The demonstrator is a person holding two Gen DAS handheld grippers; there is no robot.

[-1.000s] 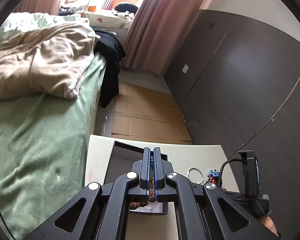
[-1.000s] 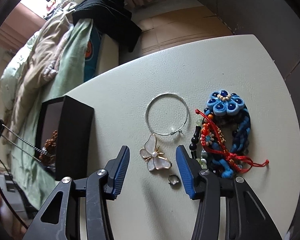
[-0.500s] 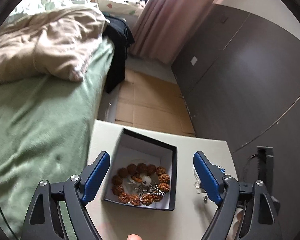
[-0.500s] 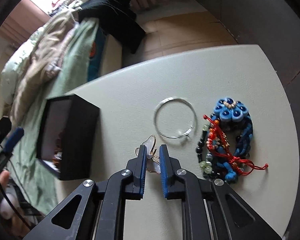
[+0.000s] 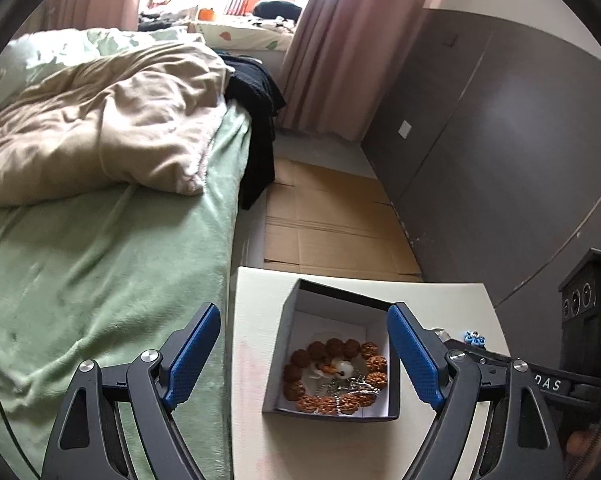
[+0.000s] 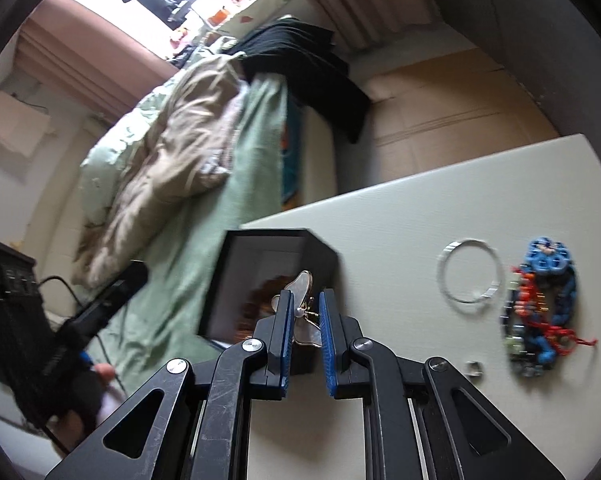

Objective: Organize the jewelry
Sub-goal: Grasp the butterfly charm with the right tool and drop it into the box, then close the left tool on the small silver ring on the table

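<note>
One butterfly brooch (image 6: 303, 312), pearly wings with gold edging, pinched between the blue pads of the right claw (image 6: 305, 312), which is closed on it; it is held clear of the table (image 6: 400, 216), in front of the open box, one wing tip rising above the pads toward the box and the other wing showing lower down between them, so its long axis runs roughly along the claw's fingers. One black box (image 5: 332, 354) with a pale lining, open at the top, standing near the table's left edge beside the bed (image 5: 100, 260). Inside it: one bracelet of brown knobbly beads (image 5: 334, 376) lying in a flat ring, with a silvery chain (image 5: 350, 386) and a small white piece near its middle, too small to name. Left claw (image 5: 304, 354) open, jaws spread wide either side of the box and above it, nothing between the pads. Loose on the table to the right: one thin silver hoop (image 6: 470, 270) lying flat; one small silver ring (image 6: 474, 369) nearer the camera; one heap of bracelets (image 6: 540, 308), its long axis running away from the camera, topped by a blue flower piece and mixed with red cord and dark beads, the count of pieces not readable. One beige quilt (image 5: 100, 120) bunched on the green bed.
</note>
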